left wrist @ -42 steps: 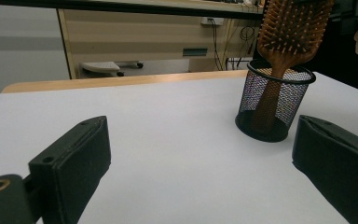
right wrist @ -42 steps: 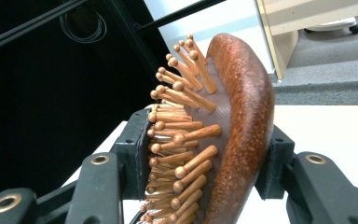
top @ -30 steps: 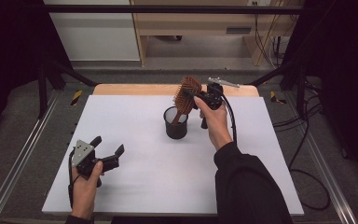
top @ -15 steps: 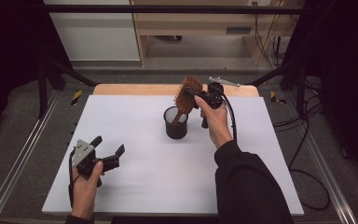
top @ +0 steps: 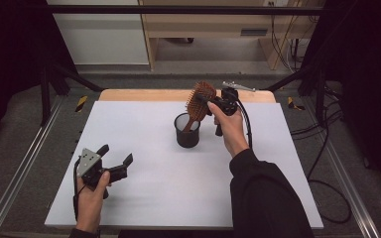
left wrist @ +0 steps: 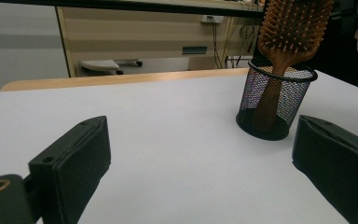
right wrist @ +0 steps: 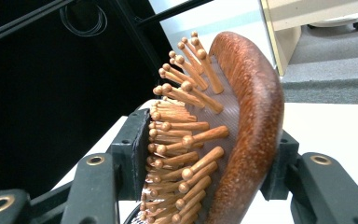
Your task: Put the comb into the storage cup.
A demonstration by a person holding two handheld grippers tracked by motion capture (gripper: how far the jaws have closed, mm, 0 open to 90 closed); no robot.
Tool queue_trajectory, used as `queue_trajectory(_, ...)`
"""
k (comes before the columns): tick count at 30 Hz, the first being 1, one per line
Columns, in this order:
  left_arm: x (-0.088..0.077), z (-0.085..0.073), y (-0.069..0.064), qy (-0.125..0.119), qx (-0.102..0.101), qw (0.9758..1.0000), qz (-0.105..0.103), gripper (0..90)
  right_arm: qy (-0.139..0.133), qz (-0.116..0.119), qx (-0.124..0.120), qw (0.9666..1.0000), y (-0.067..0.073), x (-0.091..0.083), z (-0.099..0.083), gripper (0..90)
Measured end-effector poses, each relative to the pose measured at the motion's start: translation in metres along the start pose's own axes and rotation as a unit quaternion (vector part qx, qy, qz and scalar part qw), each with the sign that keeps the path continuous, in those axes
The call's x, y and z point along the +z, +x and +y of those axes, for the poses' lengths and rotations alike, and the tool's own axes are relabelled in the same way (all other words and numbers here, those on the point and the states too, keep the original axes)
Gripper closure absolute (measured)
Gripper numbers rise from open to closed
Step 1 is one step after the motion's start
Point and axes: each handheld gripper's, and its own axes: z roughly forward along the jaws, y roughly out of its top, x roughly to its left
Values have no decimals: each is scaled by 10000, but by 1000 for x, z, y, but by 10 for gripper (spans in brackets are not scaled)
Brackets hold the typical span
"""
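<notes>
A brown wooden hairbrush [top: 201, 99] stands tilted with its handle down inside a black mesh cup [top: 187, 131] near the middle of the white table [top: 144, 124]. My right gripper [top: 212, 101] is shut on the brush head [right wrist: 223, 140], one jaw against the bristles and one against the wooden back. From the left gripper view the brush [left wrist: 291, 32] leans out of the cup [left wrist: 275, 100], off to the right. My left gripper [top: 115, 154] rests at the table's front left, open, with bare table between its jaws and well apart from the cup.
A wooden strip [top: 144, 94] runs along the table's far edge. Metal rails [top: 25, 163] flank the table. Cables [top: 327, 163] lie on the floor at the right. A beige cabinet [top: 213, 25] stands beyond the table.
The brush head has shifted slightly in the right gripper, leaning a little more upright over the cup. The left gripper has stayed put.
</notes>
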Motion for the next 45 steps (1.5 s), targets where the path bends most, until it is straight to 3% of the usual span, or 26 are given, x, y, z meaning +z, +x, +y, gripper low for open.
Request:
queue_trajectory(34,1,-1,0,39,-8,10000,-33,45,223,-92,-233,9994,1,1,2,355)
queue_trajectory(45,1,-1,0,40,-5,10000,-33,44,344,-105,-227,9991,3,4,0,239)
